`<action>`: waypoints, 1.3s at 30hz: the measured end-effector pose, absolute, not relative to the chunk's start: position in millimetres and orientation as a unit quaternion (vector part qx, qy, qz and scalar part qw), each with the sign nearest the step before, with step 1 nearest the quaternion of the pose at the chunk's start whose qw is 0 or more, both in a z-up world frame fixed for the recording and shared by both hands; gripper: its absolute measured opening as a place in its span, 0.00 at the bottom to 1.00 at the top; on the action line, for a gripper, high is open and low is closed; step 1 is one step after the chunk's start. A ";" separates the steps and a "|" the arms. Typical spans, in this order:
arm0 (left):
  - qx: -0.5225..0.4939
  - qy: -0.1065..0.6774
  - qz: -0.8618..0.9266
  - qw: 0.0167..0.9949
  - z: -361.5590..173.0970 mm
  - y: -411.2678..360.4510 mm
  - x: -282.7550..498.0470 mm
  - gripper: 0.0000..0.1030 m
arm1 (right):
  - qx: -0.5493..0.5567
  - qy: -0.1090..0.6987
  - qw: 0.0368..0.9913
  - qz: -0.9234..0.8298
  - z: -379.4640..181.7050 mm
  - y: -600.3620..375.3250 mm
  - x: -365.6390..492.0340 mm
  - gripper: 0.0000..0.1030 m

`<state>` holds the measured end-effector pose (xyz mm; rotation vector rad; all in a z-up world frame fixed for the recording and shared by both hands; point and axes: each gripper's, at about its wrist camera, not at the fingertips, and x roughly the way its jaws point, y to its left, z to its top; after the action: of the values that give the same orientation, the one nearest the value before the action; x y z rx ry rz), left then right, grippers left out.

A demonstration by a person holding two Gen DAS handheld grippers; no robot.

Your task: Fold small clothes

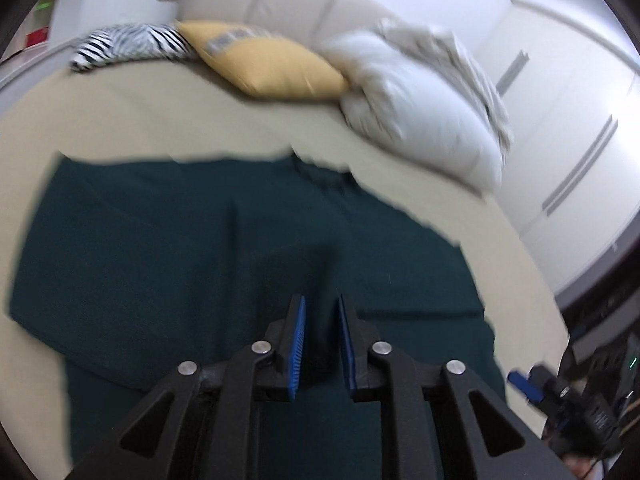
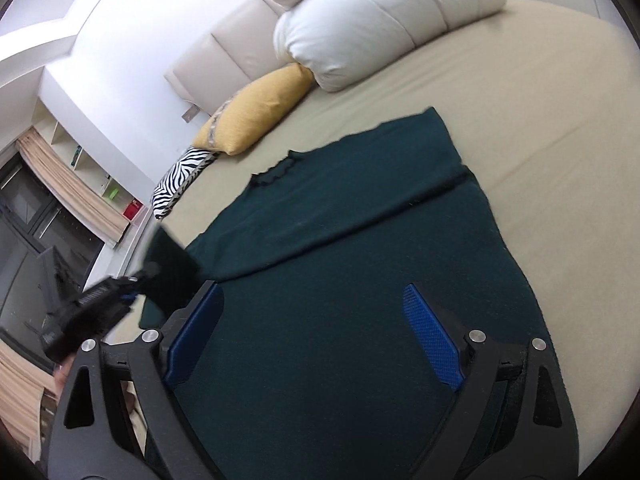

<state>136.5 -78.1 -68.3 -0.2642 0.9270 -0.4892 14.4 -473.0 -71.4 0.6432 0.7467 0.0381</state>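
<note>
A dark green knit garment (image 1: 168, 248) lies spread on the beige bed; it also shows in the right wrist view (image 2: 360, 208), with a sleeve folded across its middle. My left gripper (image 1: 322, 308) has its blue pads close together with dark green cloth between them, lifting a fold. In the right wrist view the left gripper (image 2: 158, 270) holds a raised corner of the garment at its left edge. My right gripper (image 2: 312, 292) is wide open and empty above the garment's lower part; it shows at the lower right of the left wrist view (image 1: 520, 380).
The beige bed sheet (image 2: 540, 100) carries a yellow cushion (image 2: 256, 112), a zebra-striped cushion (image 2: 180, 184) and a white duvet (image 2: 368, 24) by the headboard. White wardrobe doors (image 1: 568, 128) stand to the right. Shelves and a curtain (image 2: 68, 176) are to the left.
</note>
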 end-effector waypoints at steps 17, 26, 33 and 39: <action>-0.215 0.413 -0.127 0.876 -69.8 99.4 91.4 0.52 | 0.245 0.493 0.824 0.130 -109.4 -355.7 151.9 0.52; -0.235 0.407 -0.111 0.876 -67.8 119.2 111.3 0.55 | 0.162 0.501 0.841 0.123 -95.8 -321.0 175.9 0.06; -0.200 0.389 -0.101 0.894 -53.4 101.2 137.8 0.73 | 0.118 0.441 0.882 0.115 -30.4 -371.9 179.6 0.06; -0.143 0.429 -0.088 0.887 -62.9 66.3 196.6 0.74 | 0.146 0.462 0.872 0.074 -64.0 -438.8 206.9 0.06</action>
<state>196.6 66.3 -62.9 -0.2971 0.8927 -0.1829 206.9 -438.8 -64.0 0.3060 0.9659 0.1553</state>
